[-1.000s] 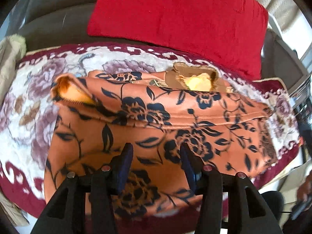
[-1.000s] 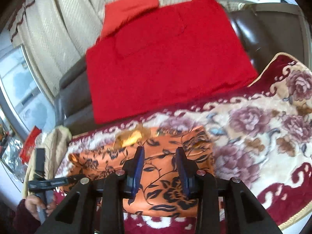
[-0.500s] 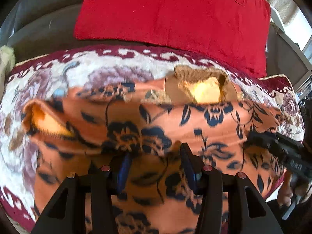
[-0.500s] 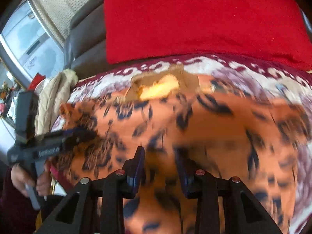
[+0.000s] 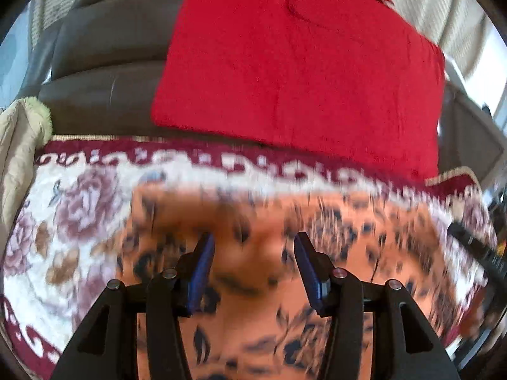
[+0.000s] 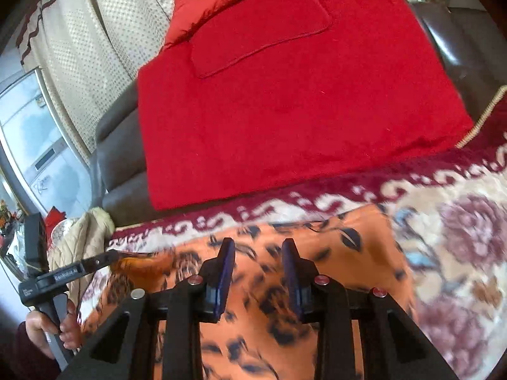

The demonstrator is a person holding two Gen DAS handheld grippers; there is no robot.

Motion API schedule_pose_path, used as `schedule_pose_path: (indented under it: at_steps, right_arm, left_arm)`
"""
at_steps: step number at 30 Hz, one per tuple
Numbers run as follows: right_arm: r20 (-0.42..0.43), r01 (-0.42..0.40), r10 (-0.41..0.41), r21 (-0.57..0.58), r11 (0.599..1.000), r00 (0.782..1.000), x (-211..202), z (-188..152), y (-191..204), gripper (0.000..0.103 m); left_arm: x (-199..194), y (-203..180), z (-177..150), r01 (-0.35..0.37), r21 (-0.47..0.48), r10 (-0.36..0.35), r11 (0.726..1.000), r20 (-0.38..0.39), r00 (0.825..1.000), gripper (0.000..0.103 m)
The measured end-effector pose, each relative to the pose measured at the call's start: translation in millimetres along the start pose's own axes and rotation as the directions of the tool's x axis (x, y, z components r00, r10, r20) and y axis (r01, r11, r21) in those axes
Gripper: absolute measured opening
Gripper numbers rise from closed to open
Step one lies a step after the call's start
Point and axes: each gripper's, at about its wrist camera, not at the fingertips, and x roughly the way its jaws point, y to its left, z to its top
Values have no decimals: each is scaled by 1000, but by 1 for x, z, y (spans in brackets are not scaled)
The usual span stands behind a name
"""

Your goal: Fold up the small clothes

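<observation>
An orange garment with dark flowers point(image 5: 317, 300) lies spread on a floral blanket point(image 5: 79, 205) and is blurred by motion. My left gripper point(image 5: 253, 237) hovers over its middle. Its jaws are opening, and I see cloth under the gap but none pinched by the pads. In the right wrist view the same garment point(image 6: 348, 253) fills the lower half. My right gripper point(image 6: 257, 242) is over it near the far edge. Its jaws are closing but still apart, with nothing clamped. A hand point(image 6: 47, 332) holds the left gripper point(image 6: 104, 259) at the garment's left edge.
A large red cushion point(image 5: 301, 63) leans on the dark grey sofa back point(image 5: 104, 63) just beyond the blanket. A beige cloth point(image 5: 19, 145) is bunched at the left. The blanket point(image 6: 459, 237) runs on to the right of the garment. A window point(image 6: 38, 145) is far left.
The right gripper has come down and forward, from short of the garment to right over it. The left view has tipped up and shifted, and the garment's yellow-lined neck opening is lost in blur.
</observation>
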Motion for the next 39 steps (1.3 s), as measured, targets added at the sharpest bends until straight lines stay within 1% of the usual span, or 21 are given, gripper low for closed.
schedule_pose_path:
  at_steps: [3, 5, 7, 10, 12, 14, 15, 17, 19, 21, 23, 26, 29, 31, 32, 33, 34, 35, 36, 37, 39]
  right_arm:
    - [-37, -6, 7, 46, 999, 999, -15, -14, -11, 33]
    - [-77, 22, -18, 50, 999, 997, -19, -27, -15, 33]
    - [-136, 57, -50, 53, 997, 989, -17, -39, -21, 33]
    - [-295, 118, -90, 79, 990, 951, 4, -62, -33, 33]
    - [-276, 115, -88, 85, 990, 957, -3, -66, -32, 33]
    - [-242, 101, -77, 88, 991, 967, -13, -63, -27, 34]
    - [-209, 92, -71, 92, 992, 975, -20, -63, -26, 34]
    - [-181, 117, -97, 105, 987, 979, -24, -63, -28, 36]
    - [-210, 157, -128, 128, 979, 969, -17, -67, -38, 36]
    - [-266, 160, -119, 138, 978, 957, -3, -73, -46, 36]
    - [-251, 160, -123, 132, 978, 960, -5, -68, -43, 36]
    - [-207, 114, -83, 143, 983, 975, -15, -68, -36, 37]
    - [-111, 31, -23, 67, 997, 994, -31, -67, -11, 37]
    - [-73, -35, 37, 36, 999, 997, -37, -68, 5, 37]
    - [-73, -49, 52, 36, 998, 996, -38, -71, 10, 37]
    - [-89, -52, 55, 40, 998, 994, -33, -74, 14, 37]
    - [-122, -44, 49, 48, 998, 991, -26, -77, 15, 37]
    - [-160, -29, 39, 61, 998, 986, -18, -81, 14, 37]
    - [-224, -14, 33, 82, 997, 974, -5, -86, 10, 38]
    - [-248, -11, 34, 95, 995, 968, 0, -89, 6, 37]
    - [-232, -27, 55, 121, 992, 971, -3, -86, 2, 36]
  left_arm:
    - [-1, 7, -28, -53, 13, 54, 998, -62, 997, 53]
    - [-4, 16, -45, -102, -8, 101, 995, -92, 991, 53]
    - [-11, 26, -56, -106, -38, 102, 994, -82, 991, 53]
    - [-12, 35, -68, -173, -31, 168, 984, -116, 979, 54]
    - [-17, 39, -68, -161, -39, 156, 986, -111, 982, 54]
    - [-31, 42, -71, -154, -49, 150, 987, -68, 986, 54]
    - [-37, 44, -73, -159, -60, 156, 985, -49, 987, 54]
    - [-45, 54, -78, -185, -109, 184, 977, -21, 983, 54]
    - [-40, 65, -87, -207, -128, 203, 970, -41, 978, 60]
    - [-22, 72, -96, -228, -103, 216, 968, -110, 970, 69]
    - [-25, 75, -101, -204, -126, 195, 971, -84, 977, 69]
    - [-38, 72, -101, -215, -126, 209, 969, -58, 976, 69]
    - [-57, 67, -103, -225, -146, 225, 963, -15, 974, 69]
    - [-71, 62, -107, -236, -158, 242, 959, 19, 970, 71]
    - [-75, 60, -110, -238, -166, 247, 957, 32, 969, 74]
    - [-76, 59, -112, -240, -169, 249, 956, 33, 968, 82]
    - [-72, 58, -116, -250, -161, 255, 955, 15, 967, 84]
    - [-62, 61, -116, -265, -144, 265, 953, -15, 964, 84]
    - [-47, 61, -118, -299, -112, 291, 948, -83, 953, 84]
    - [-38, 61, -121, -308, -96, 295, 947, -123, 947, 84]
    - [-44, 60, -123, -293, -118, 281, 949, -107, 954, 84]
